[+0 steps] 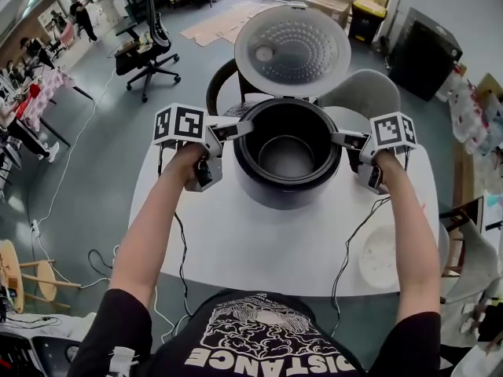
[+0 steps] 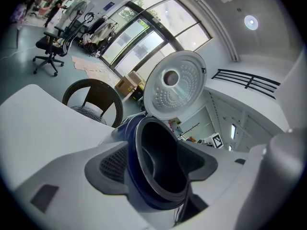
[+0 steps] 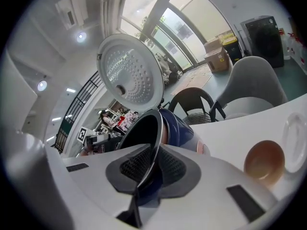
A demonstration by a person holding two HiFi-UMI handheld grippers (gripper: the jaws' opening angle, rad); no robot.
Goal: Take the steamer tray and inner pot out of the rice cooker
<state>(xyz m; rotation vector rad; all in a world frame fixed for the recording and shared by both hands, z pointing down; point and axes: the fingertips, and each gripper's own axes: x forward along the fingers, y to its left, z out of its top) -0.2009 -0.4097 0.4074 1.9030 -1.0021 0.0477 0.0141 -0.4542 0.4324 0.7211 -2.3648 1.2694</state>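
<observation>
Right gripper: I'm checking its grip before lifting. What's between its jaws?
The pot, its rim pinched between both pads, seen in the right gripper view.

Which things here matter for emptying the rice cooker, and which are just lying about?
For the job: rice cooker, inner pot, right gripper shut on the pot's rim, left gripper open around the rim.
Lying about: brown bowl, grey chair, office chair.

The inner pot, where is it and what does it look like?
On the white table stands a round dark-blue rice cooker, its lid raised. The black metal inner pot sits inside it, its thin rim pinched by the right gripper.
</observation>
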